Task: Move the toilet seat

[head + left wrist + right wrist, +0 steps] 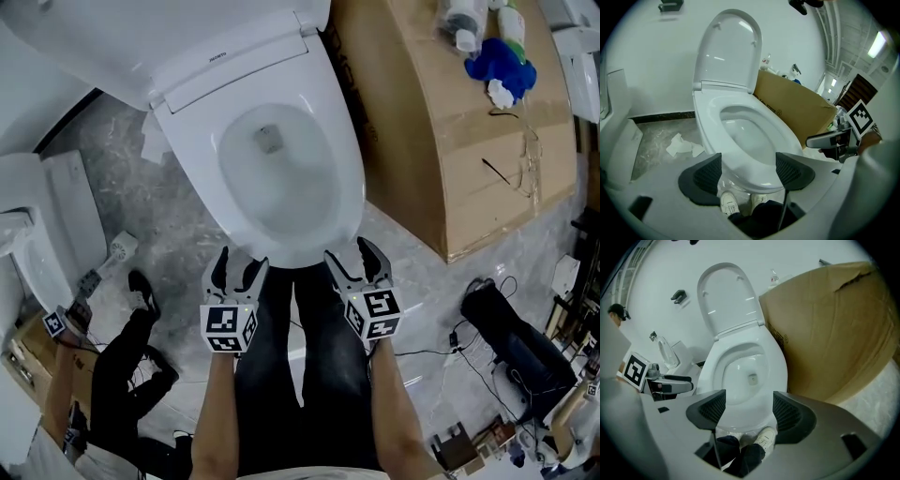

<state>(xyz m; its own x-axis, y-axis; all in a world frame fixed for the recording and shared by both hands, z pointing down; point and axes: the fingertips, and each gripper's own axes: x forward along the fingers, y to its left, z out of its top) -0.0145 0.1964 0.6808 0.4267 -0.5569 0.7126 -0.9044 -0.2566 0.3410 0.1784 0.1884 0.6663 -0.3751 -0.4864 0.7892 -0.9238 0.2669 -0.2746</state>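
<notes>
Hanging side by side over dark legs point(309, 375): left gripper point(239, 261) and right gripper point(353, 254), both with jaws spread wide, gripping nothing. Just ahead, the front rim of the seat point(349, 169), lying flat on the bowl, probably untouched by either, hard to tell tbh. Further back, lid point(726, 51) standing up. Box point(441, 159) just right of it.

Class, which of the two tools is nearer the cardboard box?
The right tool, by the toilet front rim on the cardboard box side; the left tool sits across the rim, farther from it.
</notes>
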